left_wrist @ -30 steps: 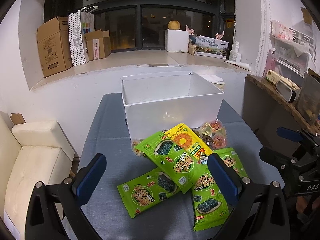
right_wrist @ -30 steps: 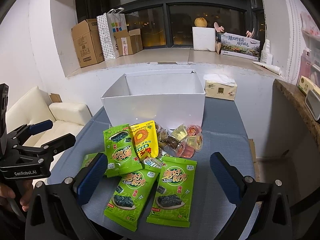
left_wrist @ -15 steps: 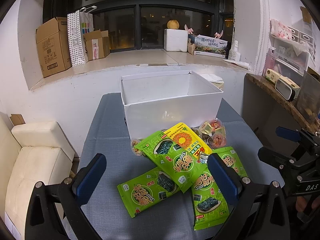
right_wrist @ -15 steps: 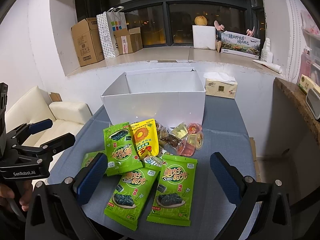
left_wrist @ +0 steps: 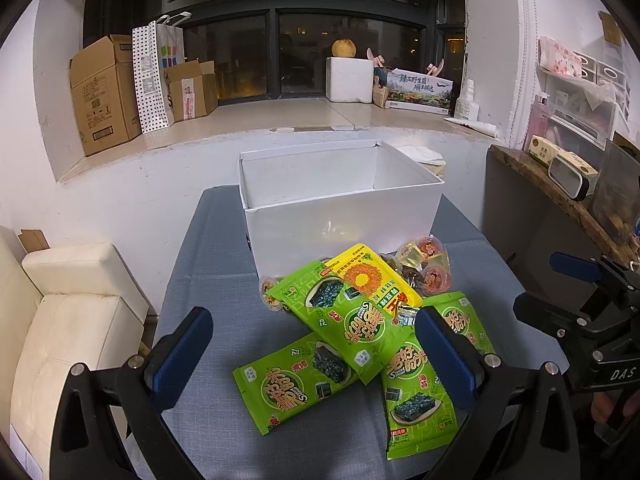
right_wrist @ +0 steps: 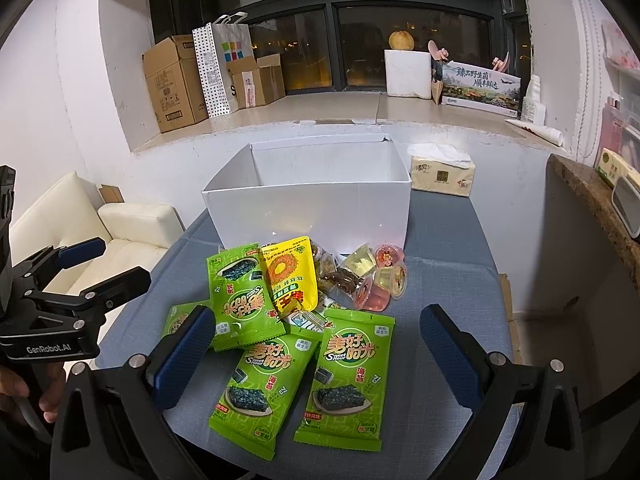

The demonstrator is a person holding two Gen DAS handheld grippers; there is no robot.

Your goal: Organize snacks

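Grey table (right_wrist: 448,240) under dark window; white box (right_wrist: 316,208) at far edge, open; green seaweed packs (right_wrist: 348,376), yellow pack (right_wrist: 290,276), jelly cups (right_wrist: 384,280) heaped mid-table before box; left tool (left_wrist: 312,354) and right tool (right_wrist: 316,354) spread wide, holding nothing

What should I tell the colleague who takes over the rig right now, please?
Left gripper: open, holding nothing, above the table's near edge.
Right gripper: open, holding nothing, over the nearest packets.
Four green seaweed packets, a yellow snack packet and some jelly cups lie piled on the grey table in front of the white box.
Done: no snack seen in the box.
Left: move every snack into the box.
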